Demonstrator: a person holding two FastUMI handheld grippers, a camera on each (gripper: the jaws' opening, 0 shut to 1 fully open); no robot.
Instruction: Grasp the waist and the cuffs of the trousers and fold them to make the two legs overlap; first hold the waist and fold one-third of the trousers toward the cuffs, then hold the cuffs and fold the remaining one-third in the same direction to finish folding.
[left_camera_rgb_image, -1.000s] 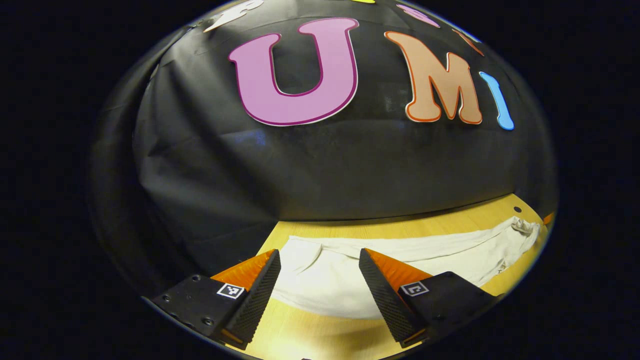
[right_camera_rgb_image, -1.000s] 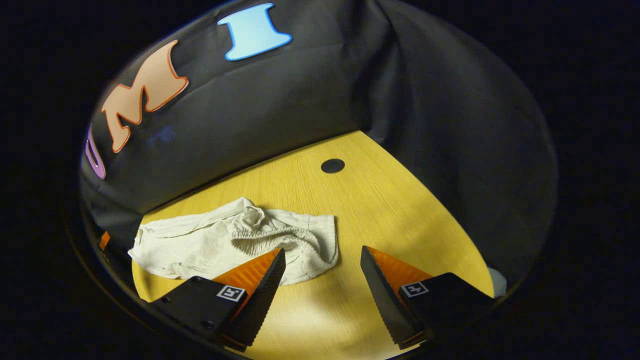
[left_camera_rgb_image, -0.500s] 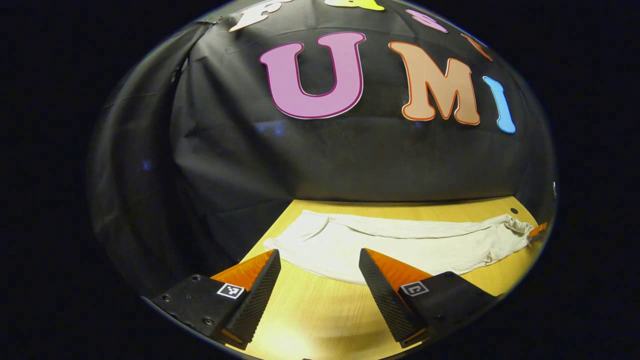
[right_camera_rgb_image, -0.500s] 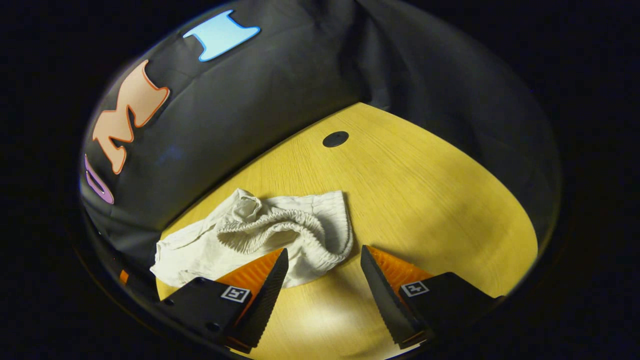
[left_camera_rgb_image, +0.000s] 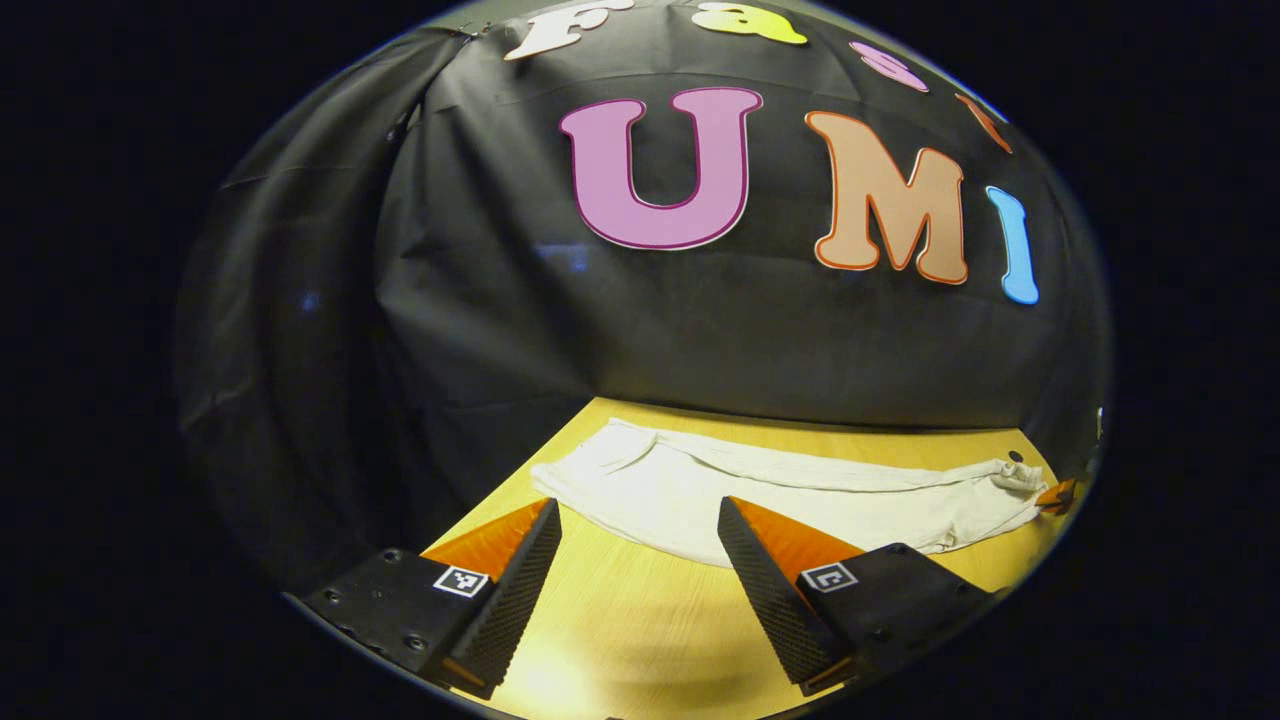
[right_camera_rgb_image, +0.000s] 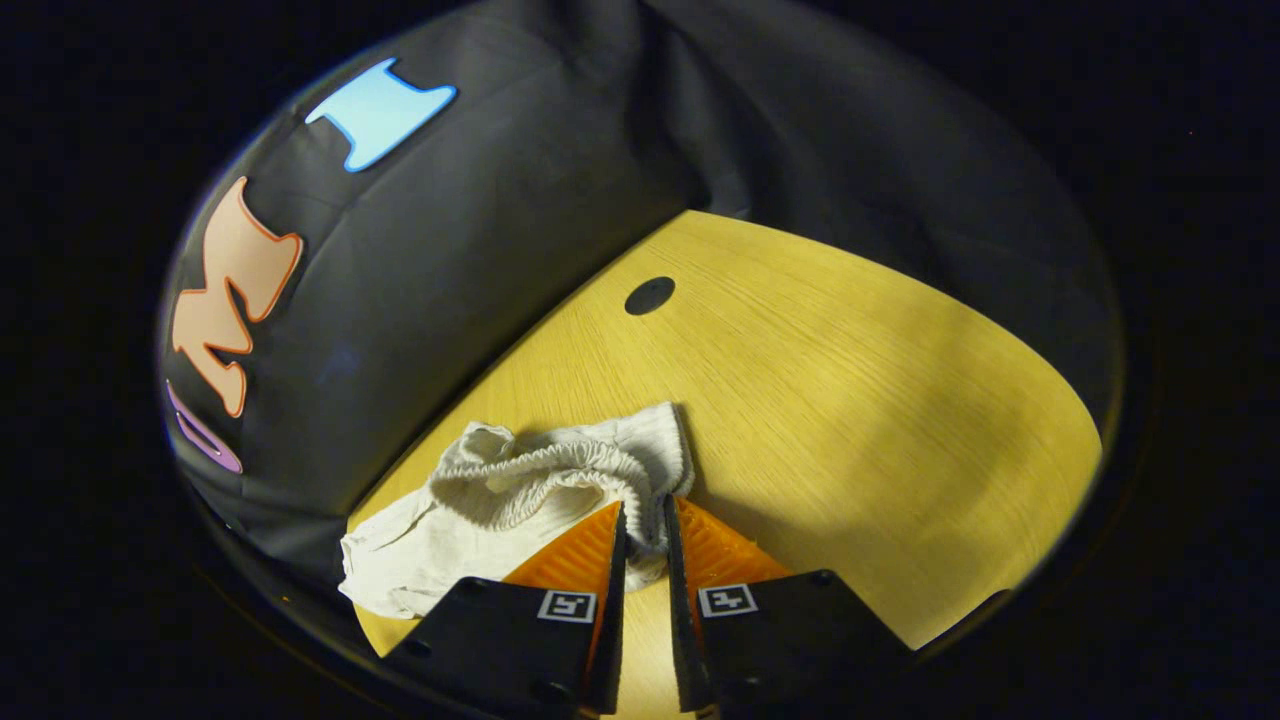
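Wooden table (right_camera_rgb_image: 850, 380) with one dark round hole (right_camera_rgb_image: 650, 295), black cloth wall behind. White trousers (left_camera_rgb_image: 800, 490) lie stretched along the far edge. Right gripper (right_camera_rgb_image: 645, 530) is clamped on the elastic waist (right_camera_rgb_image: 560, 475). Left gripper (left_camera_rgb_image: 635, 545) hovers spread wide, short of the cuffs (left_camera_rgb_image: 600, 465).

Dim booth, overhead glare on the table (right_camera_rgb_image: 850, 400), strong fisheye edge warping.

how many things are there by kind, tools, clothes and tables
tools: 2, left tool open, right tool closed on the waist
trousers: 1
table: 1
total: 4
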